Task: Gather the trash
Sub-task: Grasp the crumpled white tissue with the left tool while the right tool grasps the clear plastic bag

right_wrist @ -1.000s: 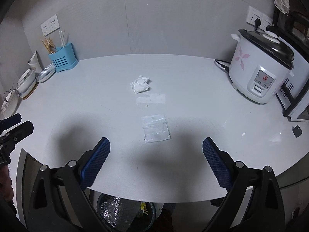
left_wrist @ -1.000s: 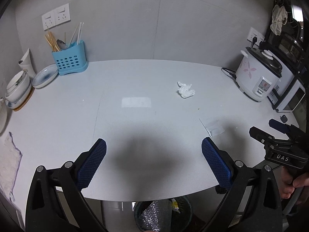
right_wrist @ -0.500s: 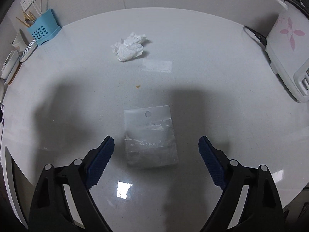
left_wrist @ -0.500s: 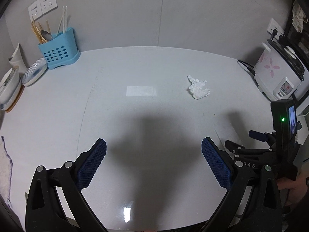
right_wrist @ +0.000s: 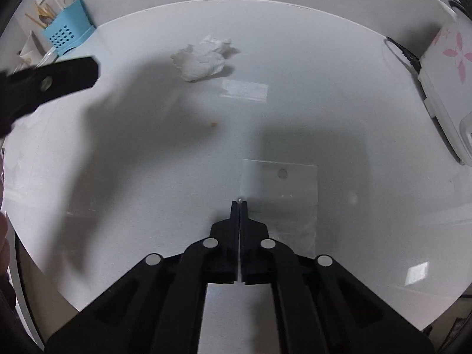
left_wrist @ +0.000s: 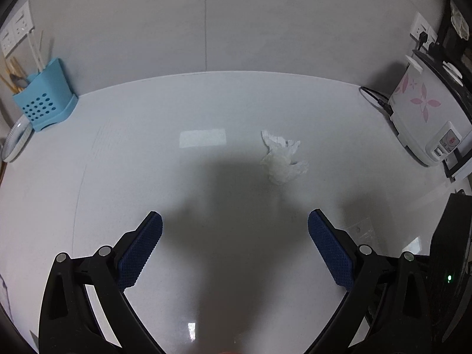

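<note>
My right gripper (right_wrist: 239, 202) is clenched, its jaws pressed together at the left edge of the clear bag (right_wrist: 283, 194), which lies flat on the counter (right_wrist: 324, 112) right of centre in the right wrist view. A speck of white shows at the tips, so I read it as pinching that edge of the bag. In the same view the tissue (right_wrist: 202, 59) sits crumpled in the upper middle, well apart from the bag, with a small orange crumb (right_wrist: 213, 123) between them. A black finger of my left gripper (right_wrist: 50, 81) crosses the upper left of that frame.

From the left wrist view, my left gripper (left_wrist: 235, 237) is released, its blue pads (left_wrist: 141, 250) spread wide with only bare counter between them. The tissue (left_wrist: 281, 159) lies above and slightly right of the gap, untouched. The blue caddy (left_wrist: 44, 103) stands at the far left and the rice cooker (left_wrist: 424, 118) at the far right.
</note>
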Demonstrator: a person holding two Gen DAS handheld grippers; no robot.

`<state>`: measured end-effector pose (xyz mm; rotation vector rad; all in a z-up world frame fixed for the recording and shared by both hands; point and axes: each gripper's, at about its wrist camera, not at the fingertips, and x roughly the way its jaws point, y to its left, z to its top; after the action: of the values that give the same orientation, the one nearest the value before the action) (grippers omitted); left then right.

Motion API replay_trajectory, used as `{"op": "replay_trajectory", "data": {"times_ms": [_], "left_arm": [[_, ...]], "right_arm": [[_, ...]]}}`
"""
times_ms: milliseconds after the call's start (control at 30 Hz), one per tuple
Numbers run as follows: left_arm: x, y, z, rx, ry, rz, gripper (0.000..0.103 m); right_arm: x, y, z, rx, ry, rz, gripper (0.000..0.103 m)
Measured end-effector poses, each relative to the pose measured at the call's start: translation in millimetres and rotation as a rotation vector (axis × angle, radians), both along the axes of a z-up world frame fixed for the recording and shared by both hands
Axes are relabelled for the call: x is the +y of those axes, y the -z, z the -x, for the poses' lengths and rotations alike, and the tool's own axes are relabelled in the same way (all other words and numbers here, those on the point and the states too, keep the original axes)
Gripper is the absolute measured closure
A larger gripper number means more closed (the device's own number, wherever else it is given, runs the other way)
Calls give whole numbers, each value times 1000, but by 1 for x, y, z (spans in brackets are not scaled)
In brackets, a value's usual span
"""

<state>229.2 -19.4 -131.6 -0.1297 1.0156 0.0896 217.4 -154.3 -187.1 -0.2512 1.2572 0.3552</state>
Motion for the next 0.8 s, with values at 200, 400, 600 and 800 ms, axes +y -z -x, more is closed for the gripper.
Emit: {"op": "replay_trajectory", "data": {"times_ms": [200, 400, 600, 800], "left_arm": [[-20, 15, -49, 3, 46, 0, 6], [-35, 42, -89, 44, 78, -12, 6], [-39, 65, -104, 101, 60, -28, 30], [-43, 69, -109, 117, 51, -66, 72]], "right_arm": [[-11, 3, -7, -7, -6, -7, 103], [-38, -15, -20, -20, 33, -70, 103], [-68, -20, -29, -10, 71, -72, 87], [-76, -14, -36, 5, 81, -48, 52]]}}
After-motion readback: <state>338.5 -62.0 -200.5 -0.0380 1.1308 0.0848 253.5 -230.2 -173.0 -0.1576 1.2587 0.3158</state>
